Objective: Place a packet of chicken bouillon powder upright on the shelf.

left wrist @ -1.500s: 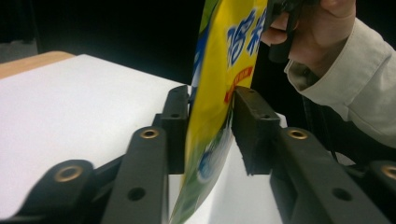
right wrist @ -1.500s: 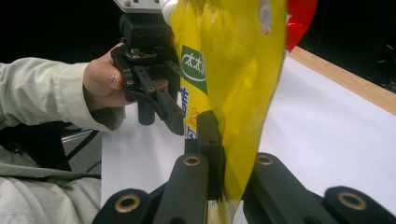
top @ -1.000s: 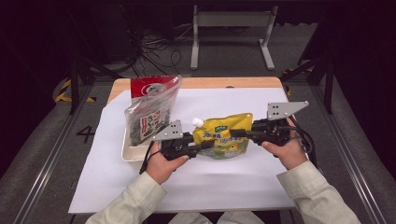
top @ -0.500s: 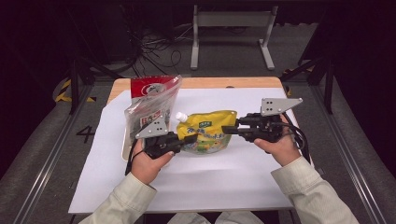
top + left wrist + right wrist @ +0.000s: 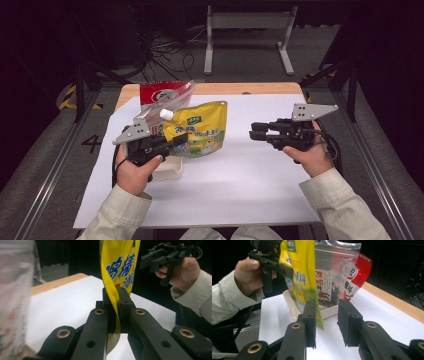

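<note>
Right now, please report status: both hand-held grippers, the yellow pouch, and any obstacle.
Left hand-held gripper shut on yellow pouch, lifted. Right hand-held gripper open, jaws just opening, nothing held. Red-topped bag stands in tray, close behind pouch.

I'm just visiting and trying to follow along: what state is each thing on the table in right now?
Yellow pouch: lifted upright, white cap on, pinched at its edge.
Left gripper: shut on the pouch.
Right gripper: jaws apart, just been opening, holding nothing.
Red and clear bag: standing in the tray.
Tray: flat on the white sheet.
</note>
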